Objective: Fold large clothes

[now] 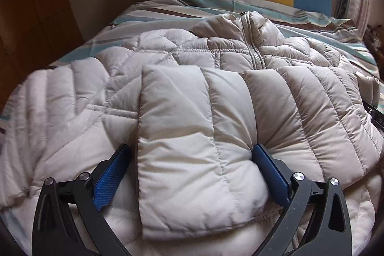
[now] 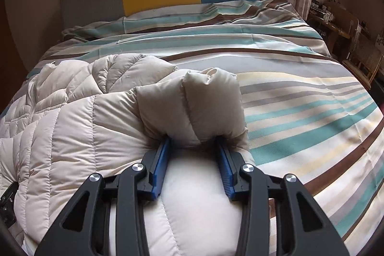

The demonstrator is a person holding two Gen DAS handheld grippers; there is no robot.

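Puffer jacket (image 1: 216, 59) lies spread on the striped bed (image 2: 300, 78). Left claw (image 1: 192, 167) stands spread around a folded sleeve panel, pads not clearly pressing. Right claw (image 2: 194, 152) pinches the bunched cuff (image 2: 211, 100). Risk: slick, springy fill may slip out, undoing the fold.

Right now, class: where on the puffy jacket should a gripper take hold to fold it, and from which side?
Probably the sleeve cuff of the jacket, approached from the near, open side of the bed. The cuff stands up clear of the striped bedding, narrow enough to pinch; the right gripper already squeezes it there.
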